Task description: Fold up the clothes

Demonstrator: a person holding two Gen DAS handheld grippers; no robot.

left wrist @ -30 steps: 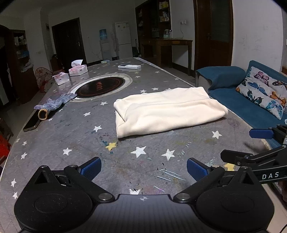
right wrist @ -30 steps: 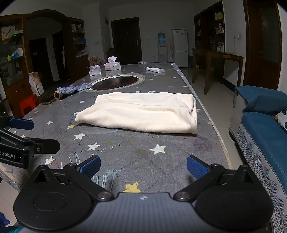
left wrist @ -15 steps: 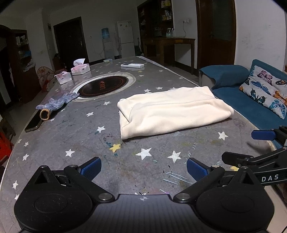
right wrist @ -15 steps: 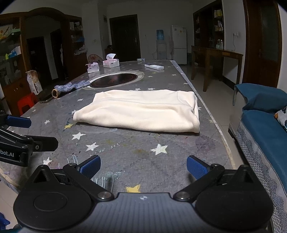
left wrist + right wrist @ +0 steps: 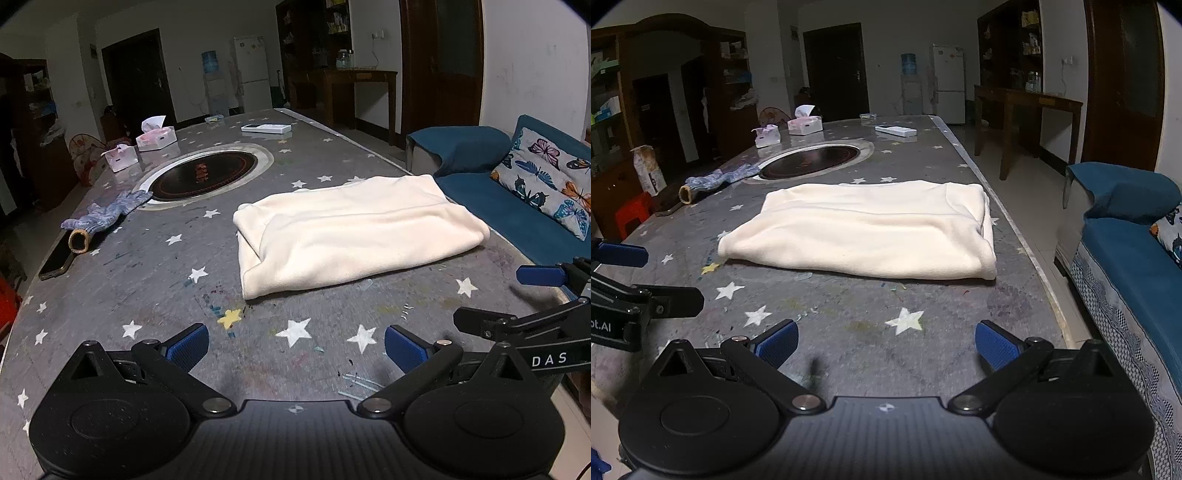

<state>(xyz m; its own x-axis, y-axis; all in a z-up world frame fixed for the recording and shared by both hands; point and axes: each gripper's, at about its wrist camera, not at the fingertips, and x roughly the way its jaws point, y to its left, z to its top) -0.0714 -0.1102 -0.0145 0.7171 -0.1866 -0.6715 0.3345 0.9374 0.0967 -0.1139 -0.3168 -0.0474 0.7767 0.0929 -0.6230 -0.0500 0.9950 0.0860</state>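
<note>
A cream cloth (image 5: 354, 232) lies folded on a big gray table (image 5: 155, 288) with white stars on it. In the right wrist view the cloth (image 5: 864, 232) sits near the right edge of the table (image 5: 849, 332).

The left gripper (image 5: 293, 343) is wide open and holds nothing. Its 2 blue fingertips (image 5: 186, 345) hang over the bare table, well apart from the cloth. The right gripper (image 5: 884, 341) is wide open too, and it holds nothing. Its blue fingertips (image 5: 775, 341) also hang over the table, short of the cloth. Each gripper shows at the side of the other one's view: the right gripper (image 5: 532, 295) on the right, the left gripper (image 5: 631, 284) on the left.

Farther back, a round black plate (image 5: 205, 173) is set into the table. A gray glove (image 5: 107, 212) lies left of it, and a dark phone (image 5: 57, 260) lies near the glove. 2 tissue boxes (image 5: 155, 137) stand at the far left. A white remote (image 5: 266, 128) lies at the far end. A blue sofa (image 5: 517, 206) with a butterfly pillow (image 5: 546, 173) stands to the right of the table.
</note>
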